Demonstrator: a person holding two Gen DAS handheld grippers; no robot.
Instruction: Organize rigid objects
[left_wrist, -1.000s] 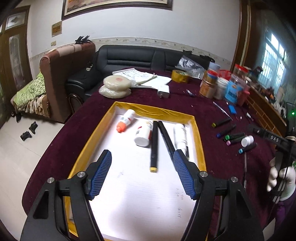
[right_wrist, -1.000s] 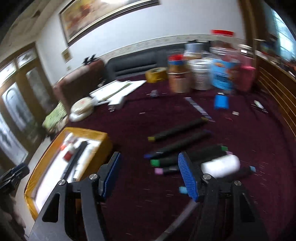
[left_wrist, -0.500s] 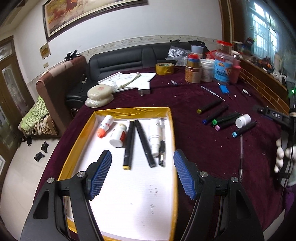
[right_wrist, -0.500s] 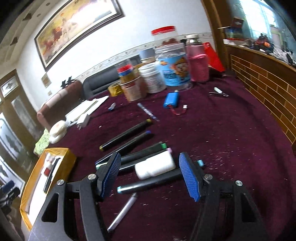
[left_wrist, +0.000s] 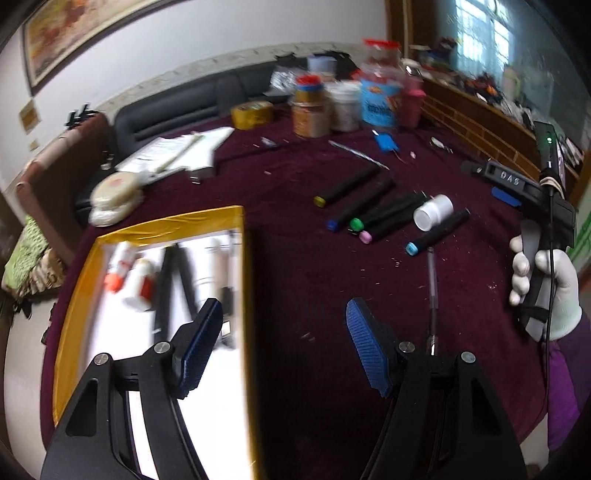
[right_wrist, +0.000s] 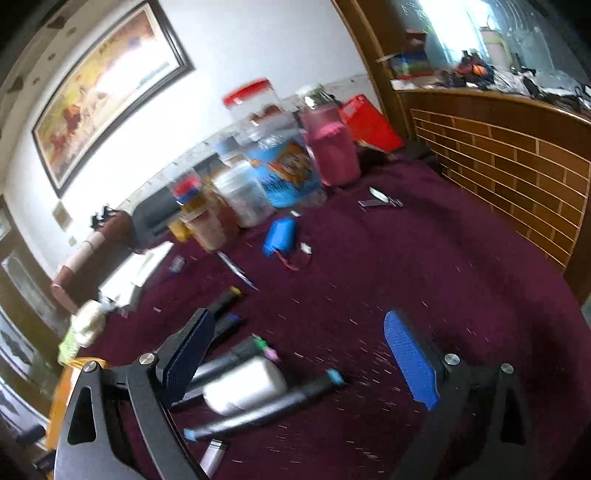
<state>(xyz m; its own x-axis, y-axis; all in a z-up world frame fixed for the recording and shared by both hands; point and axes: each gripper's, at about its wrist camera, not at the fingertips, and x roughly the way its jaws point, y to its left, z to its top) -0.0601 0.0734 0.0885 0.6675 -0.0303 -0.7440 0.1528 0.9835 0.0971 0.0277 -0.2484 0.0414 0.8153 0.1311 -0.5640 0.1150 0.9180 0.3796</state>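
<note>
Two tongs empty | left tongs (left_wrist: 284, 345) apart | right tongs (right_wrist: 308, 363) just opened wide | bottle (right_wrist: 245, 386): light, rigid, slick, likely rolls; grip mid-body | markers (left_wrist: 373, 212): stiff; grip mid-barrel

Left wrist view looking down over tray (left_wrist: 236, 221) edge, across table. Right wrist view sitting closer, tilting. Both sharing markers (left_wrist: 384, 218) (right_wrist: 266, 410) and jars (left_wrist: 380, 103) (right_wrist: 284, 173).
</note>
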